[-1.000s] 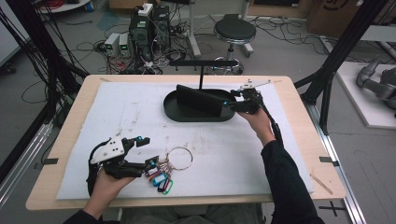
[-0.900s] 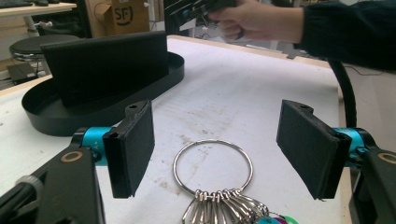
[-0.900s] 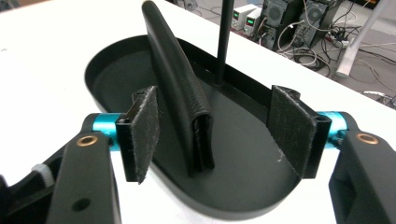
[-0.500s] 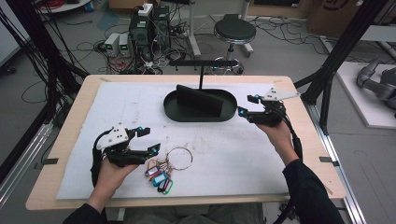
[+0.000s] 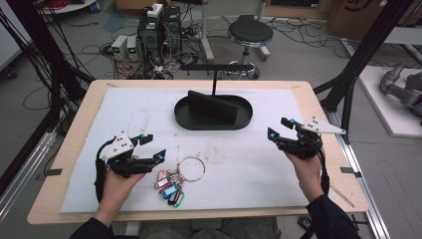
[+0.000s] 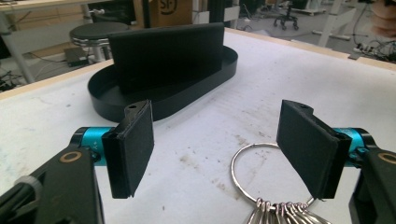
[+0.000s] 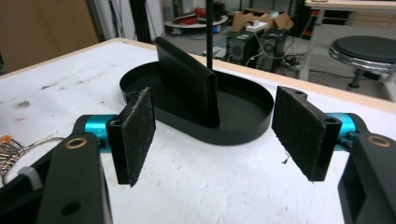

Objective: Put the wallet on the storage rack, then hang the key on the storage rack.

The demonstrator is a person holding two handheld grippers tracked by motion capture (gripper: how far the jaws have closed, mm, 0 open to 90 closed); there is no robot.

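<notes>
light: even, bright | shadows: soft | blur: slight, bg | glare: none

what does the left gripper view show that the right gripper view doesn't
The left gripper view alone shows the left gripper with open jaws, and the key ring's big loop lying close between its pads. The right gripper view alone shows the right gripper, jaws open on nothing, with the key ring at its left edge. Both show the black oval tray with its upright divider on the white mat.
</notes>
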